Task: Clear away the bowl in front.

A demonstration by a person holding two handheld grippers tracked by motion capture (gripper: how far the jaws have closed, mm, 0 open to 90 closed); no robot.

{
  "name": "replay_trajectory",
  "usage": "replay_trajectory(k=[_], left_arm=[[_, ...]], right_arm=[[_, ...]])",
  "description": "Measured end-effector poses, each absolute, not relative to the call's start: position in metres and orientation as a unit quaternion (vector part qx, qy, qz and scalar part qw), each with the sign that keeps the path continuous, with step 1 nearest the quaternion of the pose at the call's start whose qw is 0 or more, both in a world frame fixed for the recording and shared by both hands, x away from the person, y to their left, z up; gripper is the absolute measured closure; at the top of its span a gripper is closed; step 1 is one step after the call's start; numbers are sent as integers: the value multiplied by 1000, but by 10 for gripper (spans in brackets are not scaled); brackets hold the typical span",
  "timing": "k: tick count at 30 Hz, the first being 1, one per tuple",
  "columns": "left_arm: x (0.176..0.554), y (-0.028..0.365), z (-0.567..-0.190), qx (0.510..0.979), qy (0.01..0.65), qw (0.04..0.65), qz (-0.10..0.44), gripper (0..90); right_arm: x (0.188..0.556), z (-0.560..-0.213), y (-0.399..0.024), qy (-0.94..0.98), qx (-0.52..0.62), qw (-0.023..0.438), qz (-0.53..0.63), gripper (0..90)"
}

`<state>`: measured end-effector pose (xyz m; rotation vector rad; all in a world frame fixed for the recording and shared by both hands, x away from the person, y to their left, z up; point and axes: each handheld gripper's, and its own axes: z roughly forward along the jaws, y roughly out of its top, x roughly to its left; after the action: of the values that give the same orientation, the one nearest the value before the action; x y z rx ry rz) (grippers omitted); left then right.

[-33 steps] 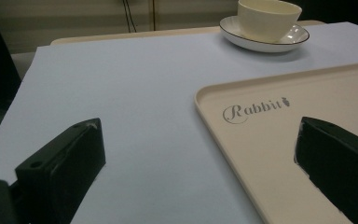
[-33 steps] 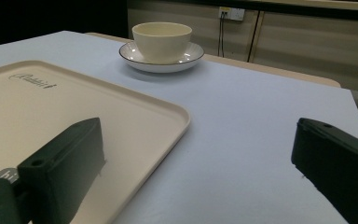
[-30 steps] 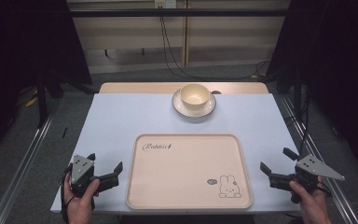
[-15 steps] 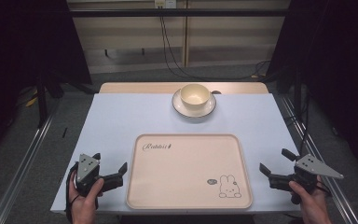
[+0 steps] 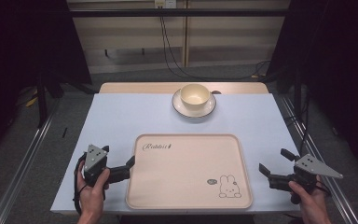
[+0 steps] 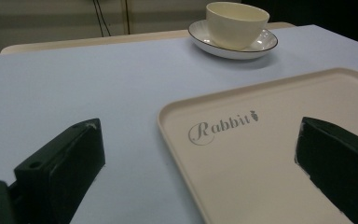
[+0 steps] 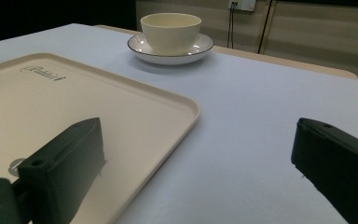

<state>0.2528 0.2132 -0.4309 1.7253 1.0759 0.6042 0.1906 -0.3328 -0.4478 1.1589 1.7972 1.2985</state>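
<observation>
Tray [image 5: 189,170] lay flat at the near middle of the table [image 5: 121,116], long axis running left-right between the two hands; "Rabbit" lettering at its far-left corner, bunny print near-right; left gripper [image 5: 131,164] sat right at the tray's left edge, jaws spread wide and straddling that rim in the left gripper view, one jaw over bare table, the other over the tray floor; not closed on anything; right gripper [image 5: 272,164] sat just off the tray's right edge with a strip of table between, jaws also wide, holding nothing; in the right gripper view one jaw overlapped the tray corner, the other hung over table; so the left gripper was nearer to a grip on the rim, the right was a little short of it; cup [image 5: 195,96] on saucer [image 5: 182,108] stood well apart at the far middle, straight ahead beyond the tray, roughly equal reach for either hand; likely next: both jaws pinch the tray's short sides, each moving inward along the long axis.
</observation>
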Motion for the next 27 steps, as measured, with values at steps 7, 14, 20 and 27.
replay_trajectory(k=[7, 14, 20, 27], left_arm=[[263, 203, -425, 717, 431, 490, 245, 15], [272, 187, -422, 728, 415, 490, 238, 15], [279, 177, -420, 735, 407, 493, 228, 15], [289, 162, -417, 745, 392, 495, 216, 16]], right_arm=[[191, -447, -332, 682, 437, 314, 495, 23], [191, -447, -332, 682, 435, 314, 497, 23], [191, -447, -332, 682, 435, 312, 497, 23], [191, -447, -332, 684, 433, 314, 496, 23]])
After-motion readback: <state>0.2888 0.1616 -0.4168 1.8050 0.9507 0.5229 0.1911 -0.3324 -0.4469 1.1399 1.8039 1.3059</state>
